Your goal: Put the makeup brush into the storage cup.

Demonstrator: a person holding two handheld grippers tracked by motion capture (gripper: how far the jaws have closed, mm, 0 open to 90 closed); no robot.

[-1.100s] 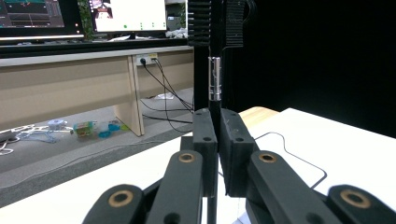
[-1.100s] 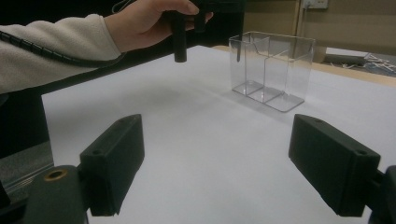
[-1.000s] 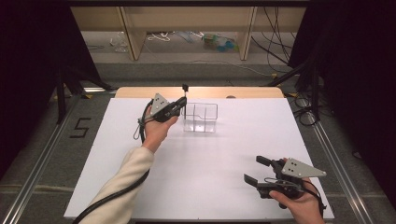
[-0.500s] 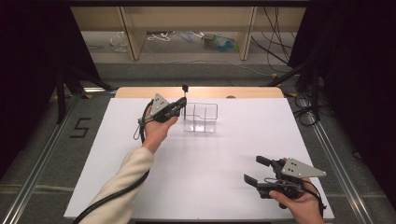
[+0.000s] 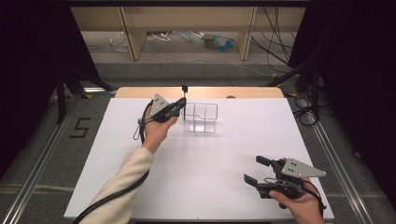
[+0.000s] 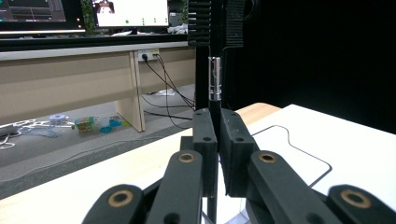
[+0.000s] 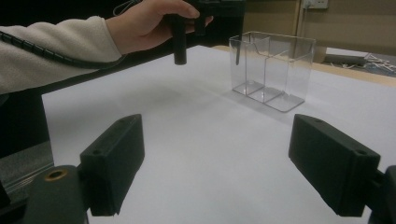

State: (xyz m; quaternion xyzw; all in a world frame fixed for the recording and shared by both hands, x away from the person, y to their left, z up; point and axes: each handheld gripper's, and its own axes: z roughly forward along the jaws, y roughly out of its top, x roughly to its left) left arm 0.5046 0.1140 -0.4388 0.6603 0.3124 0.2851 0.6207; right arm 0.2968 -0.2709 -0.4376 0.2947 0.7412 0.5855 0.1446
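Progress: you've got the pen up and poised at the left end of the clear acrylic organiser; as I read it, the drop-in is still to come.
Left gripper: clenched tight on the pen, holding it upright.
Right gripper: jaws spread wide, nothing between them, low at the near right of the white table.
Pen's place: tip at the organiser's left compartment; touching or not, I can't tell.
Pen's look: slim black barrel, silver band, ribbed black cap.
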